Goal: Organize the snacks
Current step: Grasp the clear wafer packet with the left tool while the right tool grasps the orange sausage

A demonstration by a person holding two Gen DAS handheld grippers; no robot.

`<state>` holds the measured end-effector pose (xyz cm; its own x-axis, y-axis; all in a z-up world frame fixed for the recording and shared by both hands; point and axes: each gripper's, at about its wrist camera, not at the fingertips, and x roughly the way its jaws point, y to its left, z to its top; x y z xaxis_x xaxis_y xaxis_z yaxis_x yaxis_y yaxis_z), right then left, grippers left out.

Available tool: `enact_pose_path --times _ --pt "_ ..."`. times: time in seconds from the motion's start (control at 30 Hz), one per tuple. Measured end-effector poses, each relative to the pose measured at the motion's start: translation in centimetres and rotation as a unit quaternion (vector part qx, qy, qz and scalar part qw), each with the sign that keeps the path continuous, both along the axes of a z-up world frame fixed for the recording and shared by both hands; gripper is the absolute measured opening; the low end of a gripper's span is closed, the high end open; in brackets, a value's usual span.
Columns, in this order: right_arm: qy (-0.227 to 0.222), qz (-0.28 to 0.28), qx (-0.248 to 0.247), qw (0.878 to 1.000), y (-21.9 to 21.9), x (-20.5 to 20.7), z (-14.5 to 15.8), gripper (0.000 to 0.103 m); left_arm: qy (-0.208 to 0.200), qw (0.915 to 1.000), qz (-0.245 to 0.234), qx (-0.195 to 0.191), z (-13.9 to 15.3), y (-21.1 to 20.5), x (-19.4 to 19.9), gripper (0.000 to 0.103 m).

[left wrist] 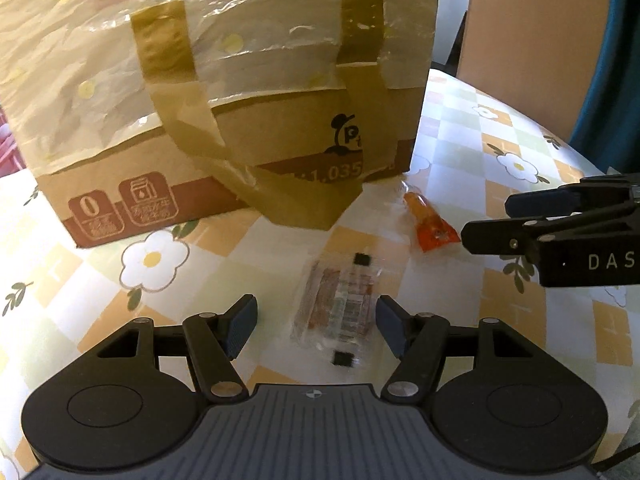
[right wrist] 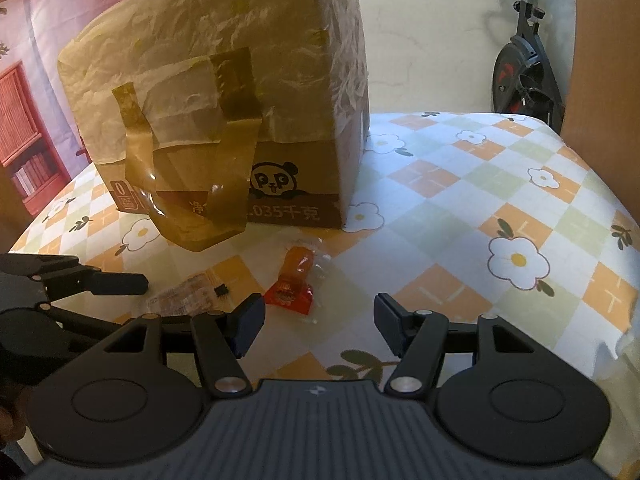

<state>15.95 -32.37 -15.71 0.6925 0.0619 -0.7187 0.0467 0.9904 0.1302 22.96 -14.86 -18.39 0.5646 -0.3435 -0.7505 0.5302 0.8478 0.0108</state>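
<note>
A clear-wrapped brown snack packet (left wrist: 334, 312) lies flat on the flowered tablecloth, between the open fingers of my left gripper (left wrist: 316, 326); it also shows in the right wrist view (right wrist: 188, 296). An orange snack packet (left wrist: 430, 226) lies to its right, in front of a cardboard box (left wrist: 240, 120) lined with a plastic bag. My right gripper (right wrist: 320, 326) is open and empty, with the orange packet (right wrist: 294, 282) just ahead of its left finger. The right gripper appears in the left wrist view (left wrist: 492, 220) beside the orange packet.
The box (right wrist: 224, 92) stands on the table (right wrist: 480, 200) behind both packets, with bag handles hanging down its front. An exercise bike (right wrist: 524, 60) and a brown board (right wrist: 600, 60) stand beyond the table's far right edge. A red bookshelf backdrop (right wrist: 28, 132) is at the left.
</note>
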Motion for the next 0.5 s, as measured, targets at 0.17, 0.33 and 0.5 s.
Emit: enact_pose_path --times 0.17,0.33,0.5 --pt "0.002 -0.001 0.001 1.000 0.0 0.5 -0.1 0.064 -0.002 0.9999 -0.010 -0.008 -0.1 -0.4 0.5 0.067" --pt "0.006 -0.002 0.004 1.000 0.1 1.2 -0.4 0.064 0.005 0.9995 -0.010 -0.028 0.2 0.4 -0.1 0.046" --pt "0.006 0.004 0.006 1.000 0.8 2.3 -0.8 0.064 0.007 0.9991 0.017 -0.039 0.2 2.1 -0.3 0.045"
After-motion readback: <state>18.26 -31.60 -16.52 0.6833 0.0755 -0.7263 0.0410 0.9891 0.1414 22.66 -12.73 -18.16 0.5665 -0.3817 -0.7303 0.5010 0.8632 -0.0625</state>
